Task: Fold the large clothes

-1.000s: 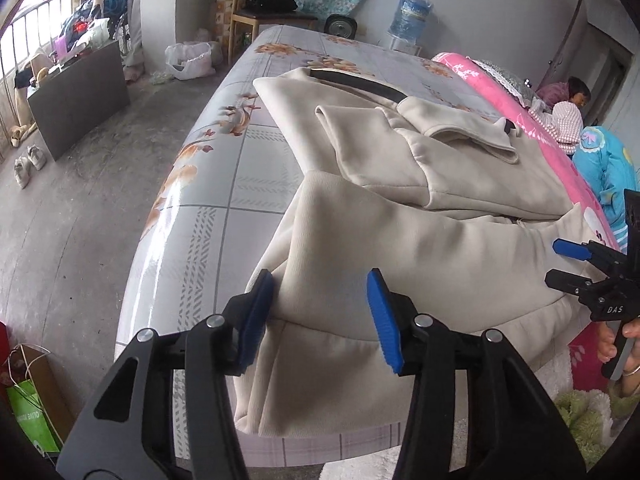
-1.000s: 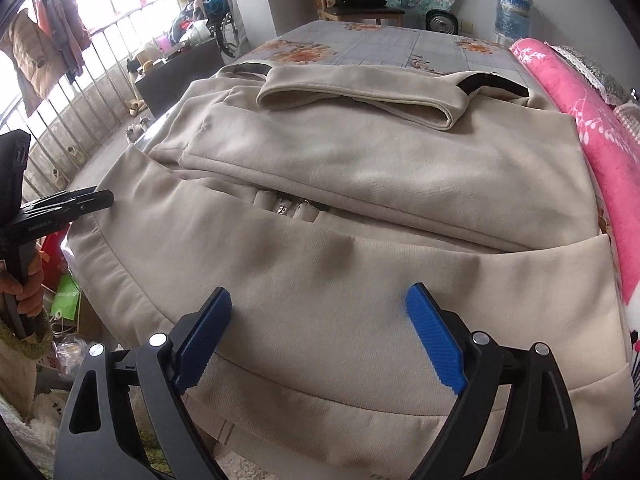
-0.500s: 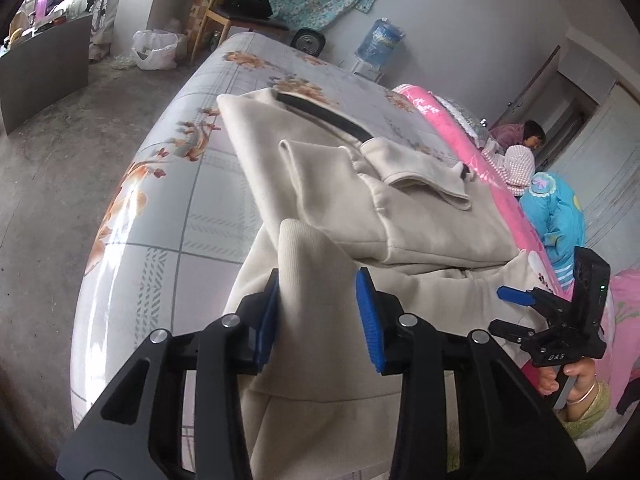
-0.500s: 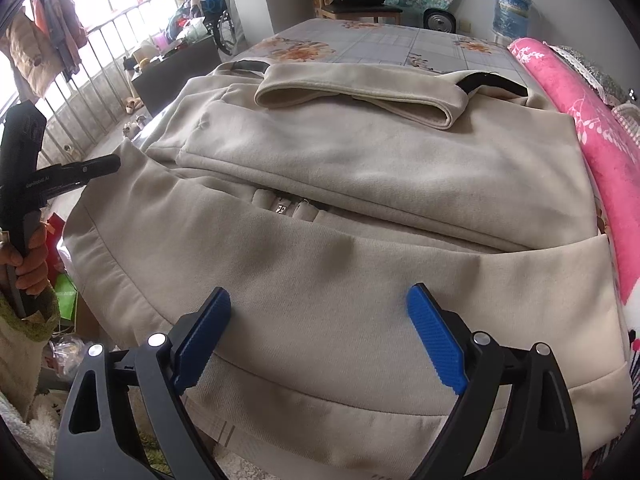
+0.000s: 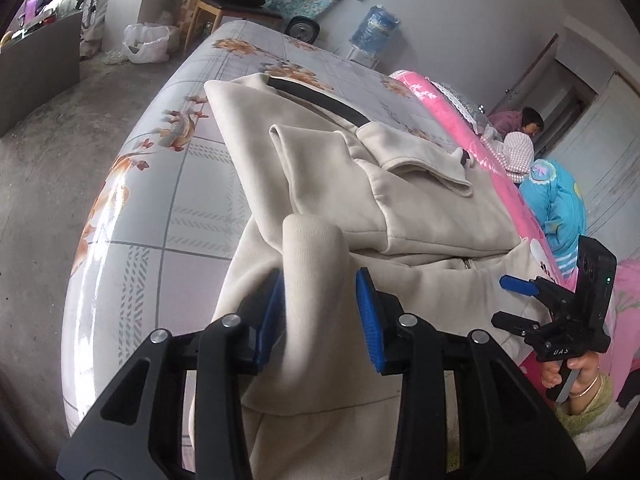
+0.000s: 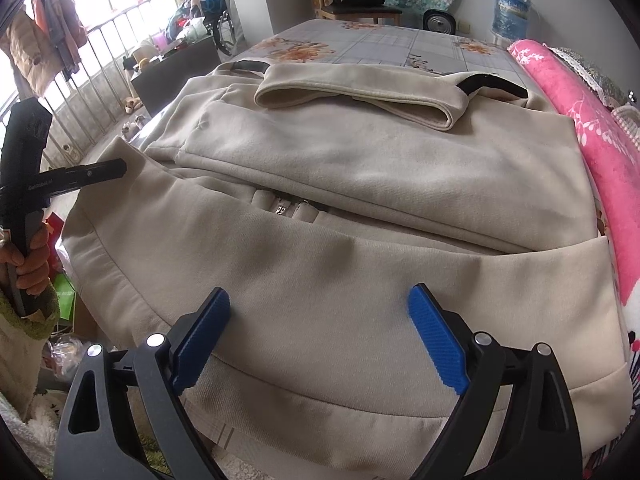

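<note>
On the bed, a beige coat lies partly folded, sleeves laid over its body, hem hanging off the near edge. Left gripper: jaws narrowed, having just been closing, with a raised fold of the coat's near-left hem corner between the blue pads; the left pad touches the cloth, the right pad's contact cannot be told. Right gripper: jaws wide, over the hem's middle, gripping nothing. Pink blanket lies along the right.
</note>
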`<state>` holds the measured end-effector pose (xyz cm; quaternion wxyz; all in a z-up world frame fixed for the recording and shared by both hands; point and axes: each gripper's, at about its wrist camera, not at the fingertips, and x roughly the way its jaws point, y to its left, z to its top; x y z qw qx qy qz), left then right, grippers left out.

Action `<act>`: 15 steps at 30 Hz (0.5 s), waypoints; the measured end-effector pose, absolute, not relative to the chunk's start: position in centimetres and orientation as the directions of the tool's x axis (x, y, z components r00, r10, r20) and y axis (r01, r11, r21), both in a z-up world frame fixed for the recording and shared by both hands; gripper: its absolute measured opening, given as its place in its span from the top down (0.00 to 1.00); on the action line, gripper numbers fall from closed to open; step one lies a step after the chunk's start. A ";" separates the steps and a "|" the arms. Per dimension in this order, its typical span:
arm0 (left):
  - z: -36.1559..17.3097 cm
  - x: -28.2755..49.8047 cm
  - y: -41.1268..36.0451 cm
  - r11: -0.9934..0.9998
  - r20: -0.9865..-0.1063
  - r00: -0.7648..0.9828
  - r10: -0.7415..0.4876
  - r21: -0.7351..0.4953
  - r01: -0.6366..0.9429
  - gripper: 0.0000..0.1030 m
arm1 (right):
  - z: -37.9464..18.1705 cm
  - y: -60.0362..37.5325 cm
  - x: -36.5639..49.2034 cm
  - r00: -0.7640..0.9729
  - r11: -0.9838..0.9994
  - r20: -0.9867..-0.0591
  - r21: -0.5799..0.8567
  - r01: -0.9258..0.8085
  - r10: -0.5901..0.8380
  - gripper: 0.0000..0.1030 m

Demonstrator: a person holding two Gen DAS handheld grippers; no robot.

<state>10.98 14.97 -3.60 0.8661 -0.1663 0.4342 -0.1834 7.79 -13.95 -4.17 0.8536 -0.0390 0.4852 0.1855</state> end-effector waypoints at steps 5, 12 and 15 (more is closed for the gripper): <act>-3.7 10.8 14.4 0.895 -0.715 0.545 -0.437 -0.407 0.182 0.66 | -4.2 -14.0 7.7 0.463 0.929 -0.841 0.114 -0.353 0.280 0.14; -3.7 8.8 13.0 0.944 -0.781 0.530 -0.330 -0.271 0.189 0.69 | -4.2 -14.1 7.6 0.471 0.927 -0.834 0.118 -0.355 0.287 0.14; -3.5 9.1 11.9 0.968 -0.810 0.531 -0.248 -0.192 0.159 0.69 | -4.0 -14.4 7.5 0.467 0.927 -0.831 0.141 -0.349 0.302 0.14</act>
